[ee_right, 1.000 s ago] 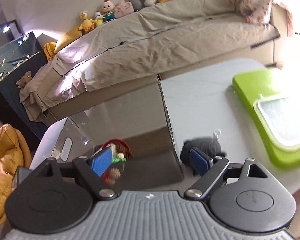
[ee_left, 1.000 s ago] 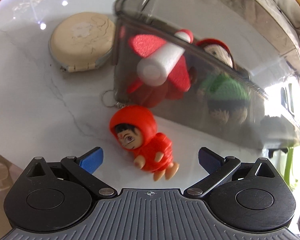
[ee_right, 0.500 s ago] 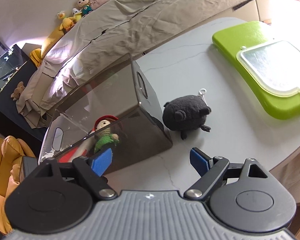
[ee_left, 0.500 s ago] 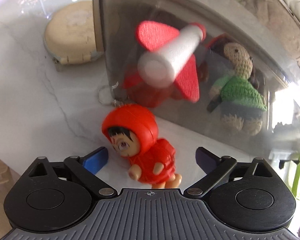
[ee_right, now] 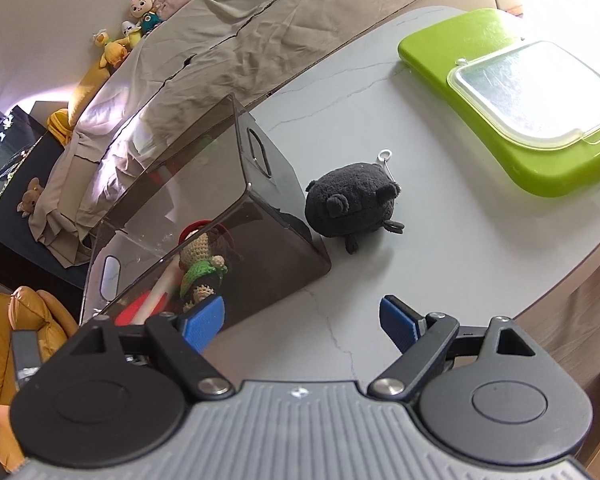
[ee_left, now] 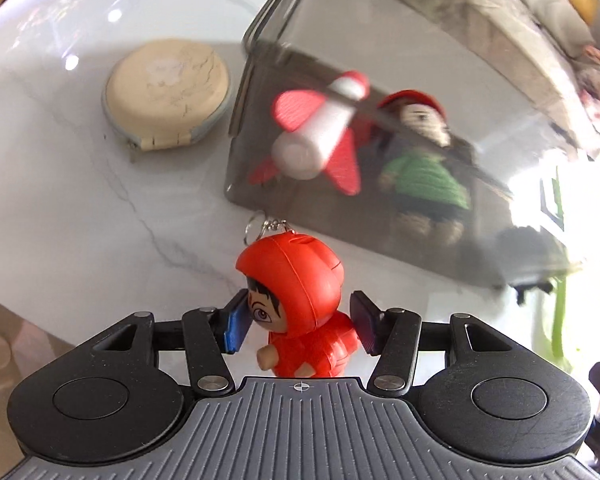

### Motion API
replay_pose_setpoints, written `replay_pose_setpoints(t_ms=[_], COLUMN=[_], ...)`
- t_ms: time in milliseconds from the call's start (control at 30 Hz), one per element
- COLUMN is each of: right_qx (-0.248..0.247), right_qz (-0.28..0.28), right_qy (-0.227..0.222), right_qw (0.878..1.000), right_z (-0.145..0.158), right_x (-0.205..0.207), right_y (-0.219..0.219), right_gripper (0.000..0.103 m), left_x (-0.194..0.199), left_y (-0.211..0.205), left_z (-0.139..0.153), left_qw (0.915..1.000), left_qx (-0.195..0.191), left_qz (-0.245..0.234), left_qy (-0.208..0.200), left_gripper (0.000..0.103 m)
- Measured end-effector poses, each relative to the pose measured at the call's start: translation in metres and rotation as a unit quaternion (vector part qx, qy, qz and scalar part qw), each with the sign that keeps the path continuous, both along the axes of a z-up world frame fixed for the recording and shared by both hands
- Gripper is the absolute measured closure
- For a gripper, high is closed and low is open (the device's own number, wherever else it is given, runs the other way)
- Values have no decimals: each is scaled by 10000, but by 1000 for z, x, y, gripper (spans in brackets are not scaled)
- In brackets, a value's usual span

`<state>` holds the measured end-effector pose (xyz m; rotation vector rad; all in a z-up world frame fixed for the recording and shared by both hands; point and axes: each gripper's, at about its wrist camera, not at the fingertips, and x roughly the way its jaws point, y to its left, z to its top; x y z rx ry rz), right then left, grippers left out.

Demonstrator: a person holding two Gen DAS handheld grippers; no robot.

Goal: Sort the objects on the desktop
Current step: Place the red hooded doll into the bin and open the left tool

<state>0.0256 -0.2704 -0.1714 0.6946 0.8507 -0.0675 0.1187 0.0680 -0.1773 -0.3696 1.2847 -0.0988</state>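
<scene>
A: What has the left claw (ee_left: 296, 324) got?

B: Its blue pads press both sides of the red-hooded plastic figurine with a keyring (ee_left: 300, 300), over the white marbled surface (ee_left: 80, 208). At 11 o'clock lies a round beige zip case (ee_left: 166, 94); at 1 o'clock stands the smoky transparent box (ee_left: 380, 160).

A: And the right claw (ee_right: 302, 320)?

B: Spread wide, holding nothing. The black plush keychain (ee_right: 352, 204) lies at 12 o'clock, touching the box's end wall; a lime-green tray (ee_right: 512, 84) at 2 o'clock.

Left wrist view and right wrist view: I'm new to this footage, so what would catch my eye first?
The red hooded figurine stands between the left claw pads, which look closed on it. Behind it, the smoky clear box holds a red-finned rocket toy and a crocheted doll. A black plush lies beside the box, ahead of the open right claw.
</scene>
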Motion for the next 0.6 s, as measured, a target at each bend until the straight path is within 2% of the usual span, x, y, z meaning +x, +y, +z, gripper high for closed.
replay_pose_setpoints(t_ms=[133,300,433,500,567,600], right_qx=[23,120,220,216,178,156], right_qz=[5,-34,-89,-124,-181,-211], right_qy=[-70,-174,-231,-249,-244,-240], right_qw=[10000,9998,9995,9994,9994,9994], right_z=[2,5,5,5,4,4], right_x=[-5,-7,-8,-9,-9,-9], right_y=[2,-3,-9,-11,-16,-18], right_gripper=[17,17,17,17,16,16], left_x=[-17,-13,23,47,70,84], left_y=[1,-2,-22,-41,-69,-79], left_z=[35,84,119,125,124,114], left_qw=[9989,9942,9897,9881,9878,9885], left_qx=[-23,-189,-306,-302,-317,-318], left_qz=[-438,-871,-1055,-1121,-1212,-1244], left_qy=[-181,-596,-921,-1010,-925,-798], left_gripper=[46,46,45,45,45,45])
